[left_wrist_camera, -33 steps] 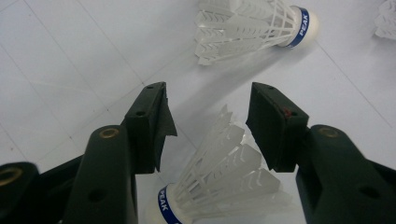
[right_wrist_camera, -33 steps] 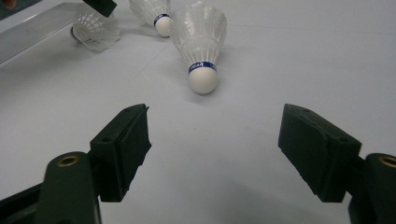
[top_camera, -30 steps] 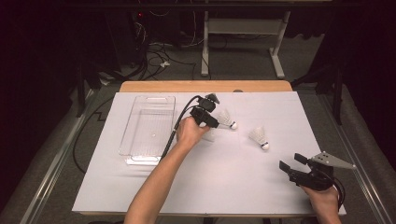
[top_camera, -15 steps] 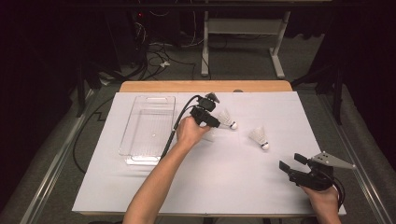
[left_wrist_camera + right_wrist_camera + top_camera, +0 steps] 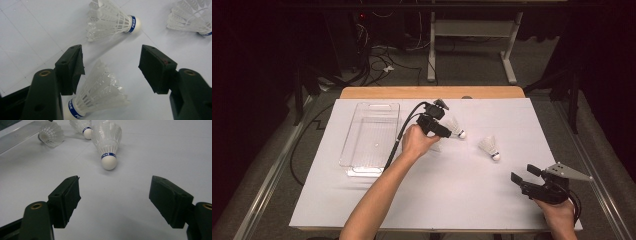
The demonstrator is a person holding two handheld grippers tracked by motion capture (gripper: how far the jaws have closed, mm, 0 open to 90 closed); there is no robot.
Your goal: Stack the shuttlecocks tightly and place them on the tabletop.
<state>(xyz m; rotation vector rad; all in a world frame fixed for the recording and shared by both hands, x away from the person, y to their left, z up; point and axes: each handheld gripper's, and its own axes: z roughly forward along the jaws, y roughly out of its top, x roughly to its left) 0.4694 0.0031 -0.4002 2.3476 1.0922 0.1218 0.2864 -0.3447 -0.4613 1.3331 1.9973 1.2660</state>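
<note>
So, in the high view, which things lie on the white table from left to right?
Clear tray → left gripper → shuttlecock beside it → second shuttlecock → right gripper.

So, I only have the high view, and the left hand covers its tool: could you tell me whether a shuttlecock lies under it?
Observer: Yes. In the left gripper view a shuttlecock lies on its side between the jaws of the left tool. The jaws have just been opening and stand wide around it.
Operator: Thank you. Is the right tool holding anything?
Observer: No. The right tool is open with nothing between its jaws. A second shuttlecock lies ahead of it, cork end toward the tool.
</note>
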